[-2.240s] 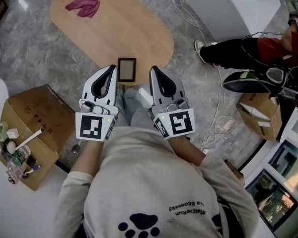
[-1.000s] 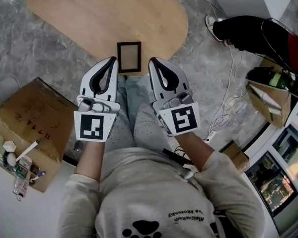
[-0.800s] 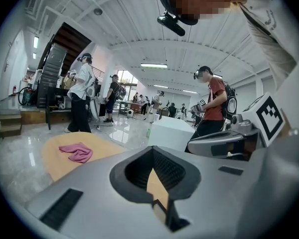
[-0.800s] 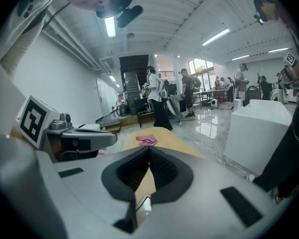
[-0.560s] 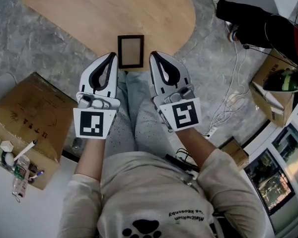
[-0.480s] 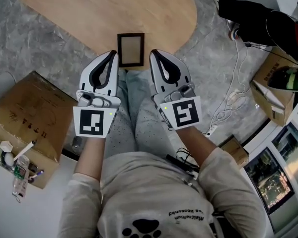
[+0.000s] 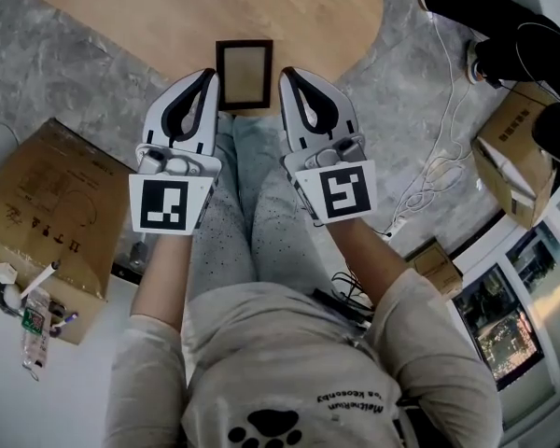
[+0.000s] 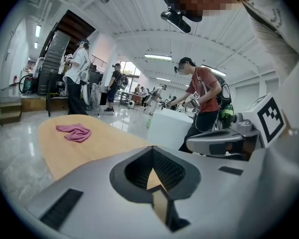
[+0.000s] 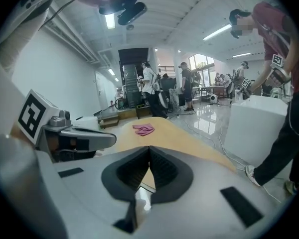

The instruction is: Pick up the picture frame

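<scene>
A: Where is the picture frame (image 7: 244, 75)?

B: It lies flat at the near edge of the oval wooden bench (image 7: 168, 7). It has a dark border and a pale middle, with its long side running away from the person.

A: And the grippers?

B: They are side by side above the person's grey-trousered knees. The left gripper (image 7: 208, 80) has its tip at the frame's left edge and the right gripper (image 7: 289, 77) has its tip just off the right edge, so the frame sits between the two tips. I can't tell from above whether either one touches it.

A: What are the jaws doing?

B: Both pairs are together with nothing between them. The left gripper view and the right gripper view each show the dark pads meeting at the tip.

A: Is there anything else on the bench?

B: A crumpled pink cloth (image 8: 74, 132) lies at the far end, well apart from the frame. A cardboard box (image 7: 47, 222) stands on the floor to the person's left.
</scene>
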Motion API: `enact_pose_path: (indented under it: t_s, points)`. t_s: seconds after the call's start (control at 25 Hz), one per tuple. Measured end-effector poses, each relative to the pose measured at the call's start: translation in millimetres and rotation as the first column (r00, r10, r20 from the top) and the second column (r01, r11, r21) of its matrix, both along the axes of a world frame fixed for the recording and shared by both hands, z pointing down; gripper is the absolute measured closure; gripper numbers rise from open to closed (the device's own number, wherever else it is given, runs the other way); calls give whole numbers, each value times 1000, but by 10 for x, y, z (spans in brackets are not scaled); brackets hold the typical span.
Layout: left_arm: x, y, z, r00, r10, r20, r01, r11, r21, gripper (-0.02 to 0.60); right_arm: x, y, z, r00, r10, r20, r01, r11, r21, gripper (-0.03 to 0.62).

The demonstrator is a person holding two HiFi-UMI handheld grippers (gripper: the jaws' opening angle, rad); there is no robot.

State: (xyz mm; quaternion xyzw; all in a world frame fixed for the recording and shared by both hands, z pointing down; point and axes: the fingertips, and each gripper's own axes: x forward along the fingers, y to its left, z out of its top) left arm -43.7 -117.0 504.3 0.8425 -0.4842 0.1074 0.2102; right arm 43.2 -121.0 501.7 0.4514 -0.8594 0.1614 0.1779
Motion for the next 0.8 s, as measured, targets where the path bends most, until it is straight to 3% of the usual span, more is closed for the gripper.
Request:
enact_pose_path:
  t_s: [0.8]
  points:
    - [16, 13, 712, 998, 35, 56, -30, 996, -83, 574, 28, -19, 657, 997, -38, -65, 35, 998, -50, 585]
